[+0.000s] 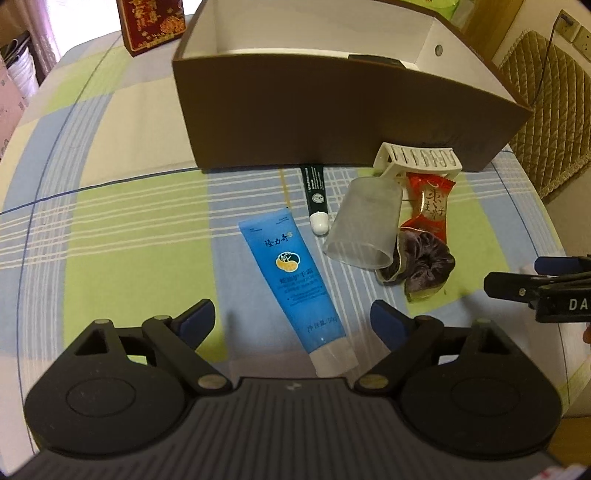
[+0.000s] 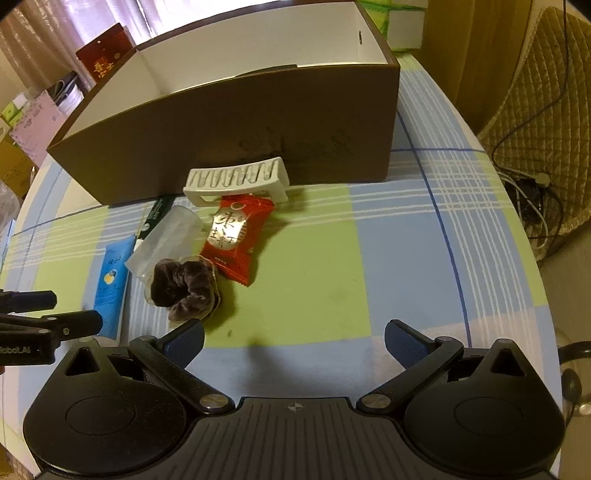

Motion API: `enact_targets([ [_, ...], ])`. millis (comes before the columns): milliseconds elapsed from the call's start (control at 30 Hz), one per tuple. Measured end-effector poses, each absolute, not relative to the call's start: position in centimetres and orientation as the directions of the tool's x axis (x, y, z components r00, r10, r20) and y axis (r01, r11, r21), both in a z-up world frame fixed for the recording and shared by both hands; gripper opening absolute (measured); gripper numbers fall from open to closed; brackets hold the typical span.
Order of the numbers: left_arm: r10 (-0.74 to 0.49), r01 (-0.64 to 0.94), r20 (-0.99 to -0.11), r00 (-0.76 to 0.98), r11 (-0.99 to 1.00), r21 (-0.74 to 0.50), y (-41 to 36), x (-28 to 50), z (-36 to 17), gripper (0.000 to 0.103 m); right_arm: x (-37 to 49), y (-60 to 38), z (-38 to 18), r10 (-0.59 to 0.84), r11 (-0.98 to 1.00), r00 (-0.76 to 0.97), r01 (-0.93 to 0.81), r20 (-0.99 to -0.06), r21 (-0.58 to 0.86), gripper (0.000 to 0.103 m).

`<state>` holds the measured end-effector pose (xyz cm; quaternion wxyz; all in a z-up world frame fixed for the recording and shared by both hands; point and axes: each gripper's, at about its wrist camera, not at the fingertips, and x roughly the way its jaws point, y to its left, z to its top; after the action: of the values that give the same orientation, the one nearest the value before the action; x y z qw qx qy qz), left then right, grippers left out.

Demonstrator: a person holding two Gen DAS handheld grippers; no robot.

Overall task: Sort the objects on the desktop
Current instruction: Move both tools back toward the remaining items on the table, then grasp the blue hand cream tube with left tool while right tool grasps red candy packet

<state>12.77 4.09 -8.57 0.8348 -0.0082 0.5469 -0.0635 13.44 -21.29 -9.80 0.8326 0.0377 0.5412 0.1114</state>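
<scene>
A blue hand-cream tube [image 1: 291, 280] lies on the checked cloth, cap end towards me, and my left gripper [image 1: 291, 317] hovers open over its lower half, a finger on each side. To its right sit a small green tube [image 1: 316, 192], a frosted cup [image 1: 365, 225] on its side, a dark purple scrunchie [image 1: 424, 262], a red candy packet [image 1: 432, 206] and a white hair clip [image 1: 417, 158]. My right gripper [image 2: 293, 332] stands open over bare cloth, its left finger close to the scrunchie [image 2: 184, 288]. Behind them stands the open brown box [image 2: 221, 122].
A red gift box [image 1: 151, 26] stands behind the brown box at the back left. A quilted chair [image 2: 546, 92] and loose cables [image 2: 532, 199] lie beyond the table's right edge. Bare checked cloth [image 2: 406, 240] stretches right of the candy packet.
</scene>
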Motion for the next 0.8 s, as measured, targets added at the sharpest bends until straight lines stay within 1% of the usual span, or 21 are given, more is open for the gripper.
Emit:
enact_targets([
  [200,-0.146,0.103,-0.918,0.368,0.988,-0.116,4.1,14.2,-9.9,0.082,13.9,-21.7,-9.9,0.212,0.976,0.395,-0.121,-0.894,0.178,0.101],
  [267,-0.152,0.101,-0.920,0.362,0.987,-0.123,4.2,14.7,-10.3,0.075,14.1,-21.8,-9.9,0.212,0.977,0.397,-0.117,-0.893,0.180,0.101],
  [333,-0.153,0.100,-0.921,0.358,0.987,-0.125,4.3,15.1,-10.6,0.071,14.2,-21.7,-10.0,0.212,0.977,0.399,-0.116,-0.892,0.180,0.101],
  [400,-0.163,0.100,-0.922,0.351,0.986,-0.136,4.6,15.5,-10.9,0.071,14.4,-21.7,-10.0,0.214,0.976,0.401,-0.117,-0.891,0.182,0.101],
  [500,-0.174,0.099,-0.924,0.342,0.984,-0.149,4.9,16.0,-11.2,0.063,14.7,-21.4,-10.1,0.227,0.974,0.404,-0.121,-0.886,0.194,0.101],
  [533,-0.176,0.100,-0.924,0.339,0.984,-0.150,5.0,16.2,-11.3,0.058,14.8,-21.2,-10.1,0.234,0.972,0.407,-0.124,-0.883,0.200,0.101],
  [600,-0.173,0.106,-0.923,0.345,0.984,-0.145,5.1,16.3,-11.3,0.055,15.0,-20.9,-10.0,0.245,0.969,0.414,-0.130,-0.877,0.210,0.101],
  [633,-0.166,0.111,-0.922,0.349,0.985,-0.135,5.1,16.3,-11.3,0.052,15.2,-20.7,-10.0,0.253,0.967,0.418,-0.137,-0.873,0.215,0.101],
  [667,-0.166,0.117,-0.920,0.354,0.984,-0.132,5.2,16.3,-11.3,0.046,15.4,-20.5,-10.0,0.258,0.966,0.424,-0.142,-0.868,0.217,0.101],
  [800,-0.154,0.091,-0.914,0.374,0.987,-0.129,6.2,16.3,-11.3,0.044,16.0,-19.3,-9.9,0.272,0.961,0.462,-0.177,-0.844,0.212,0.101],
])
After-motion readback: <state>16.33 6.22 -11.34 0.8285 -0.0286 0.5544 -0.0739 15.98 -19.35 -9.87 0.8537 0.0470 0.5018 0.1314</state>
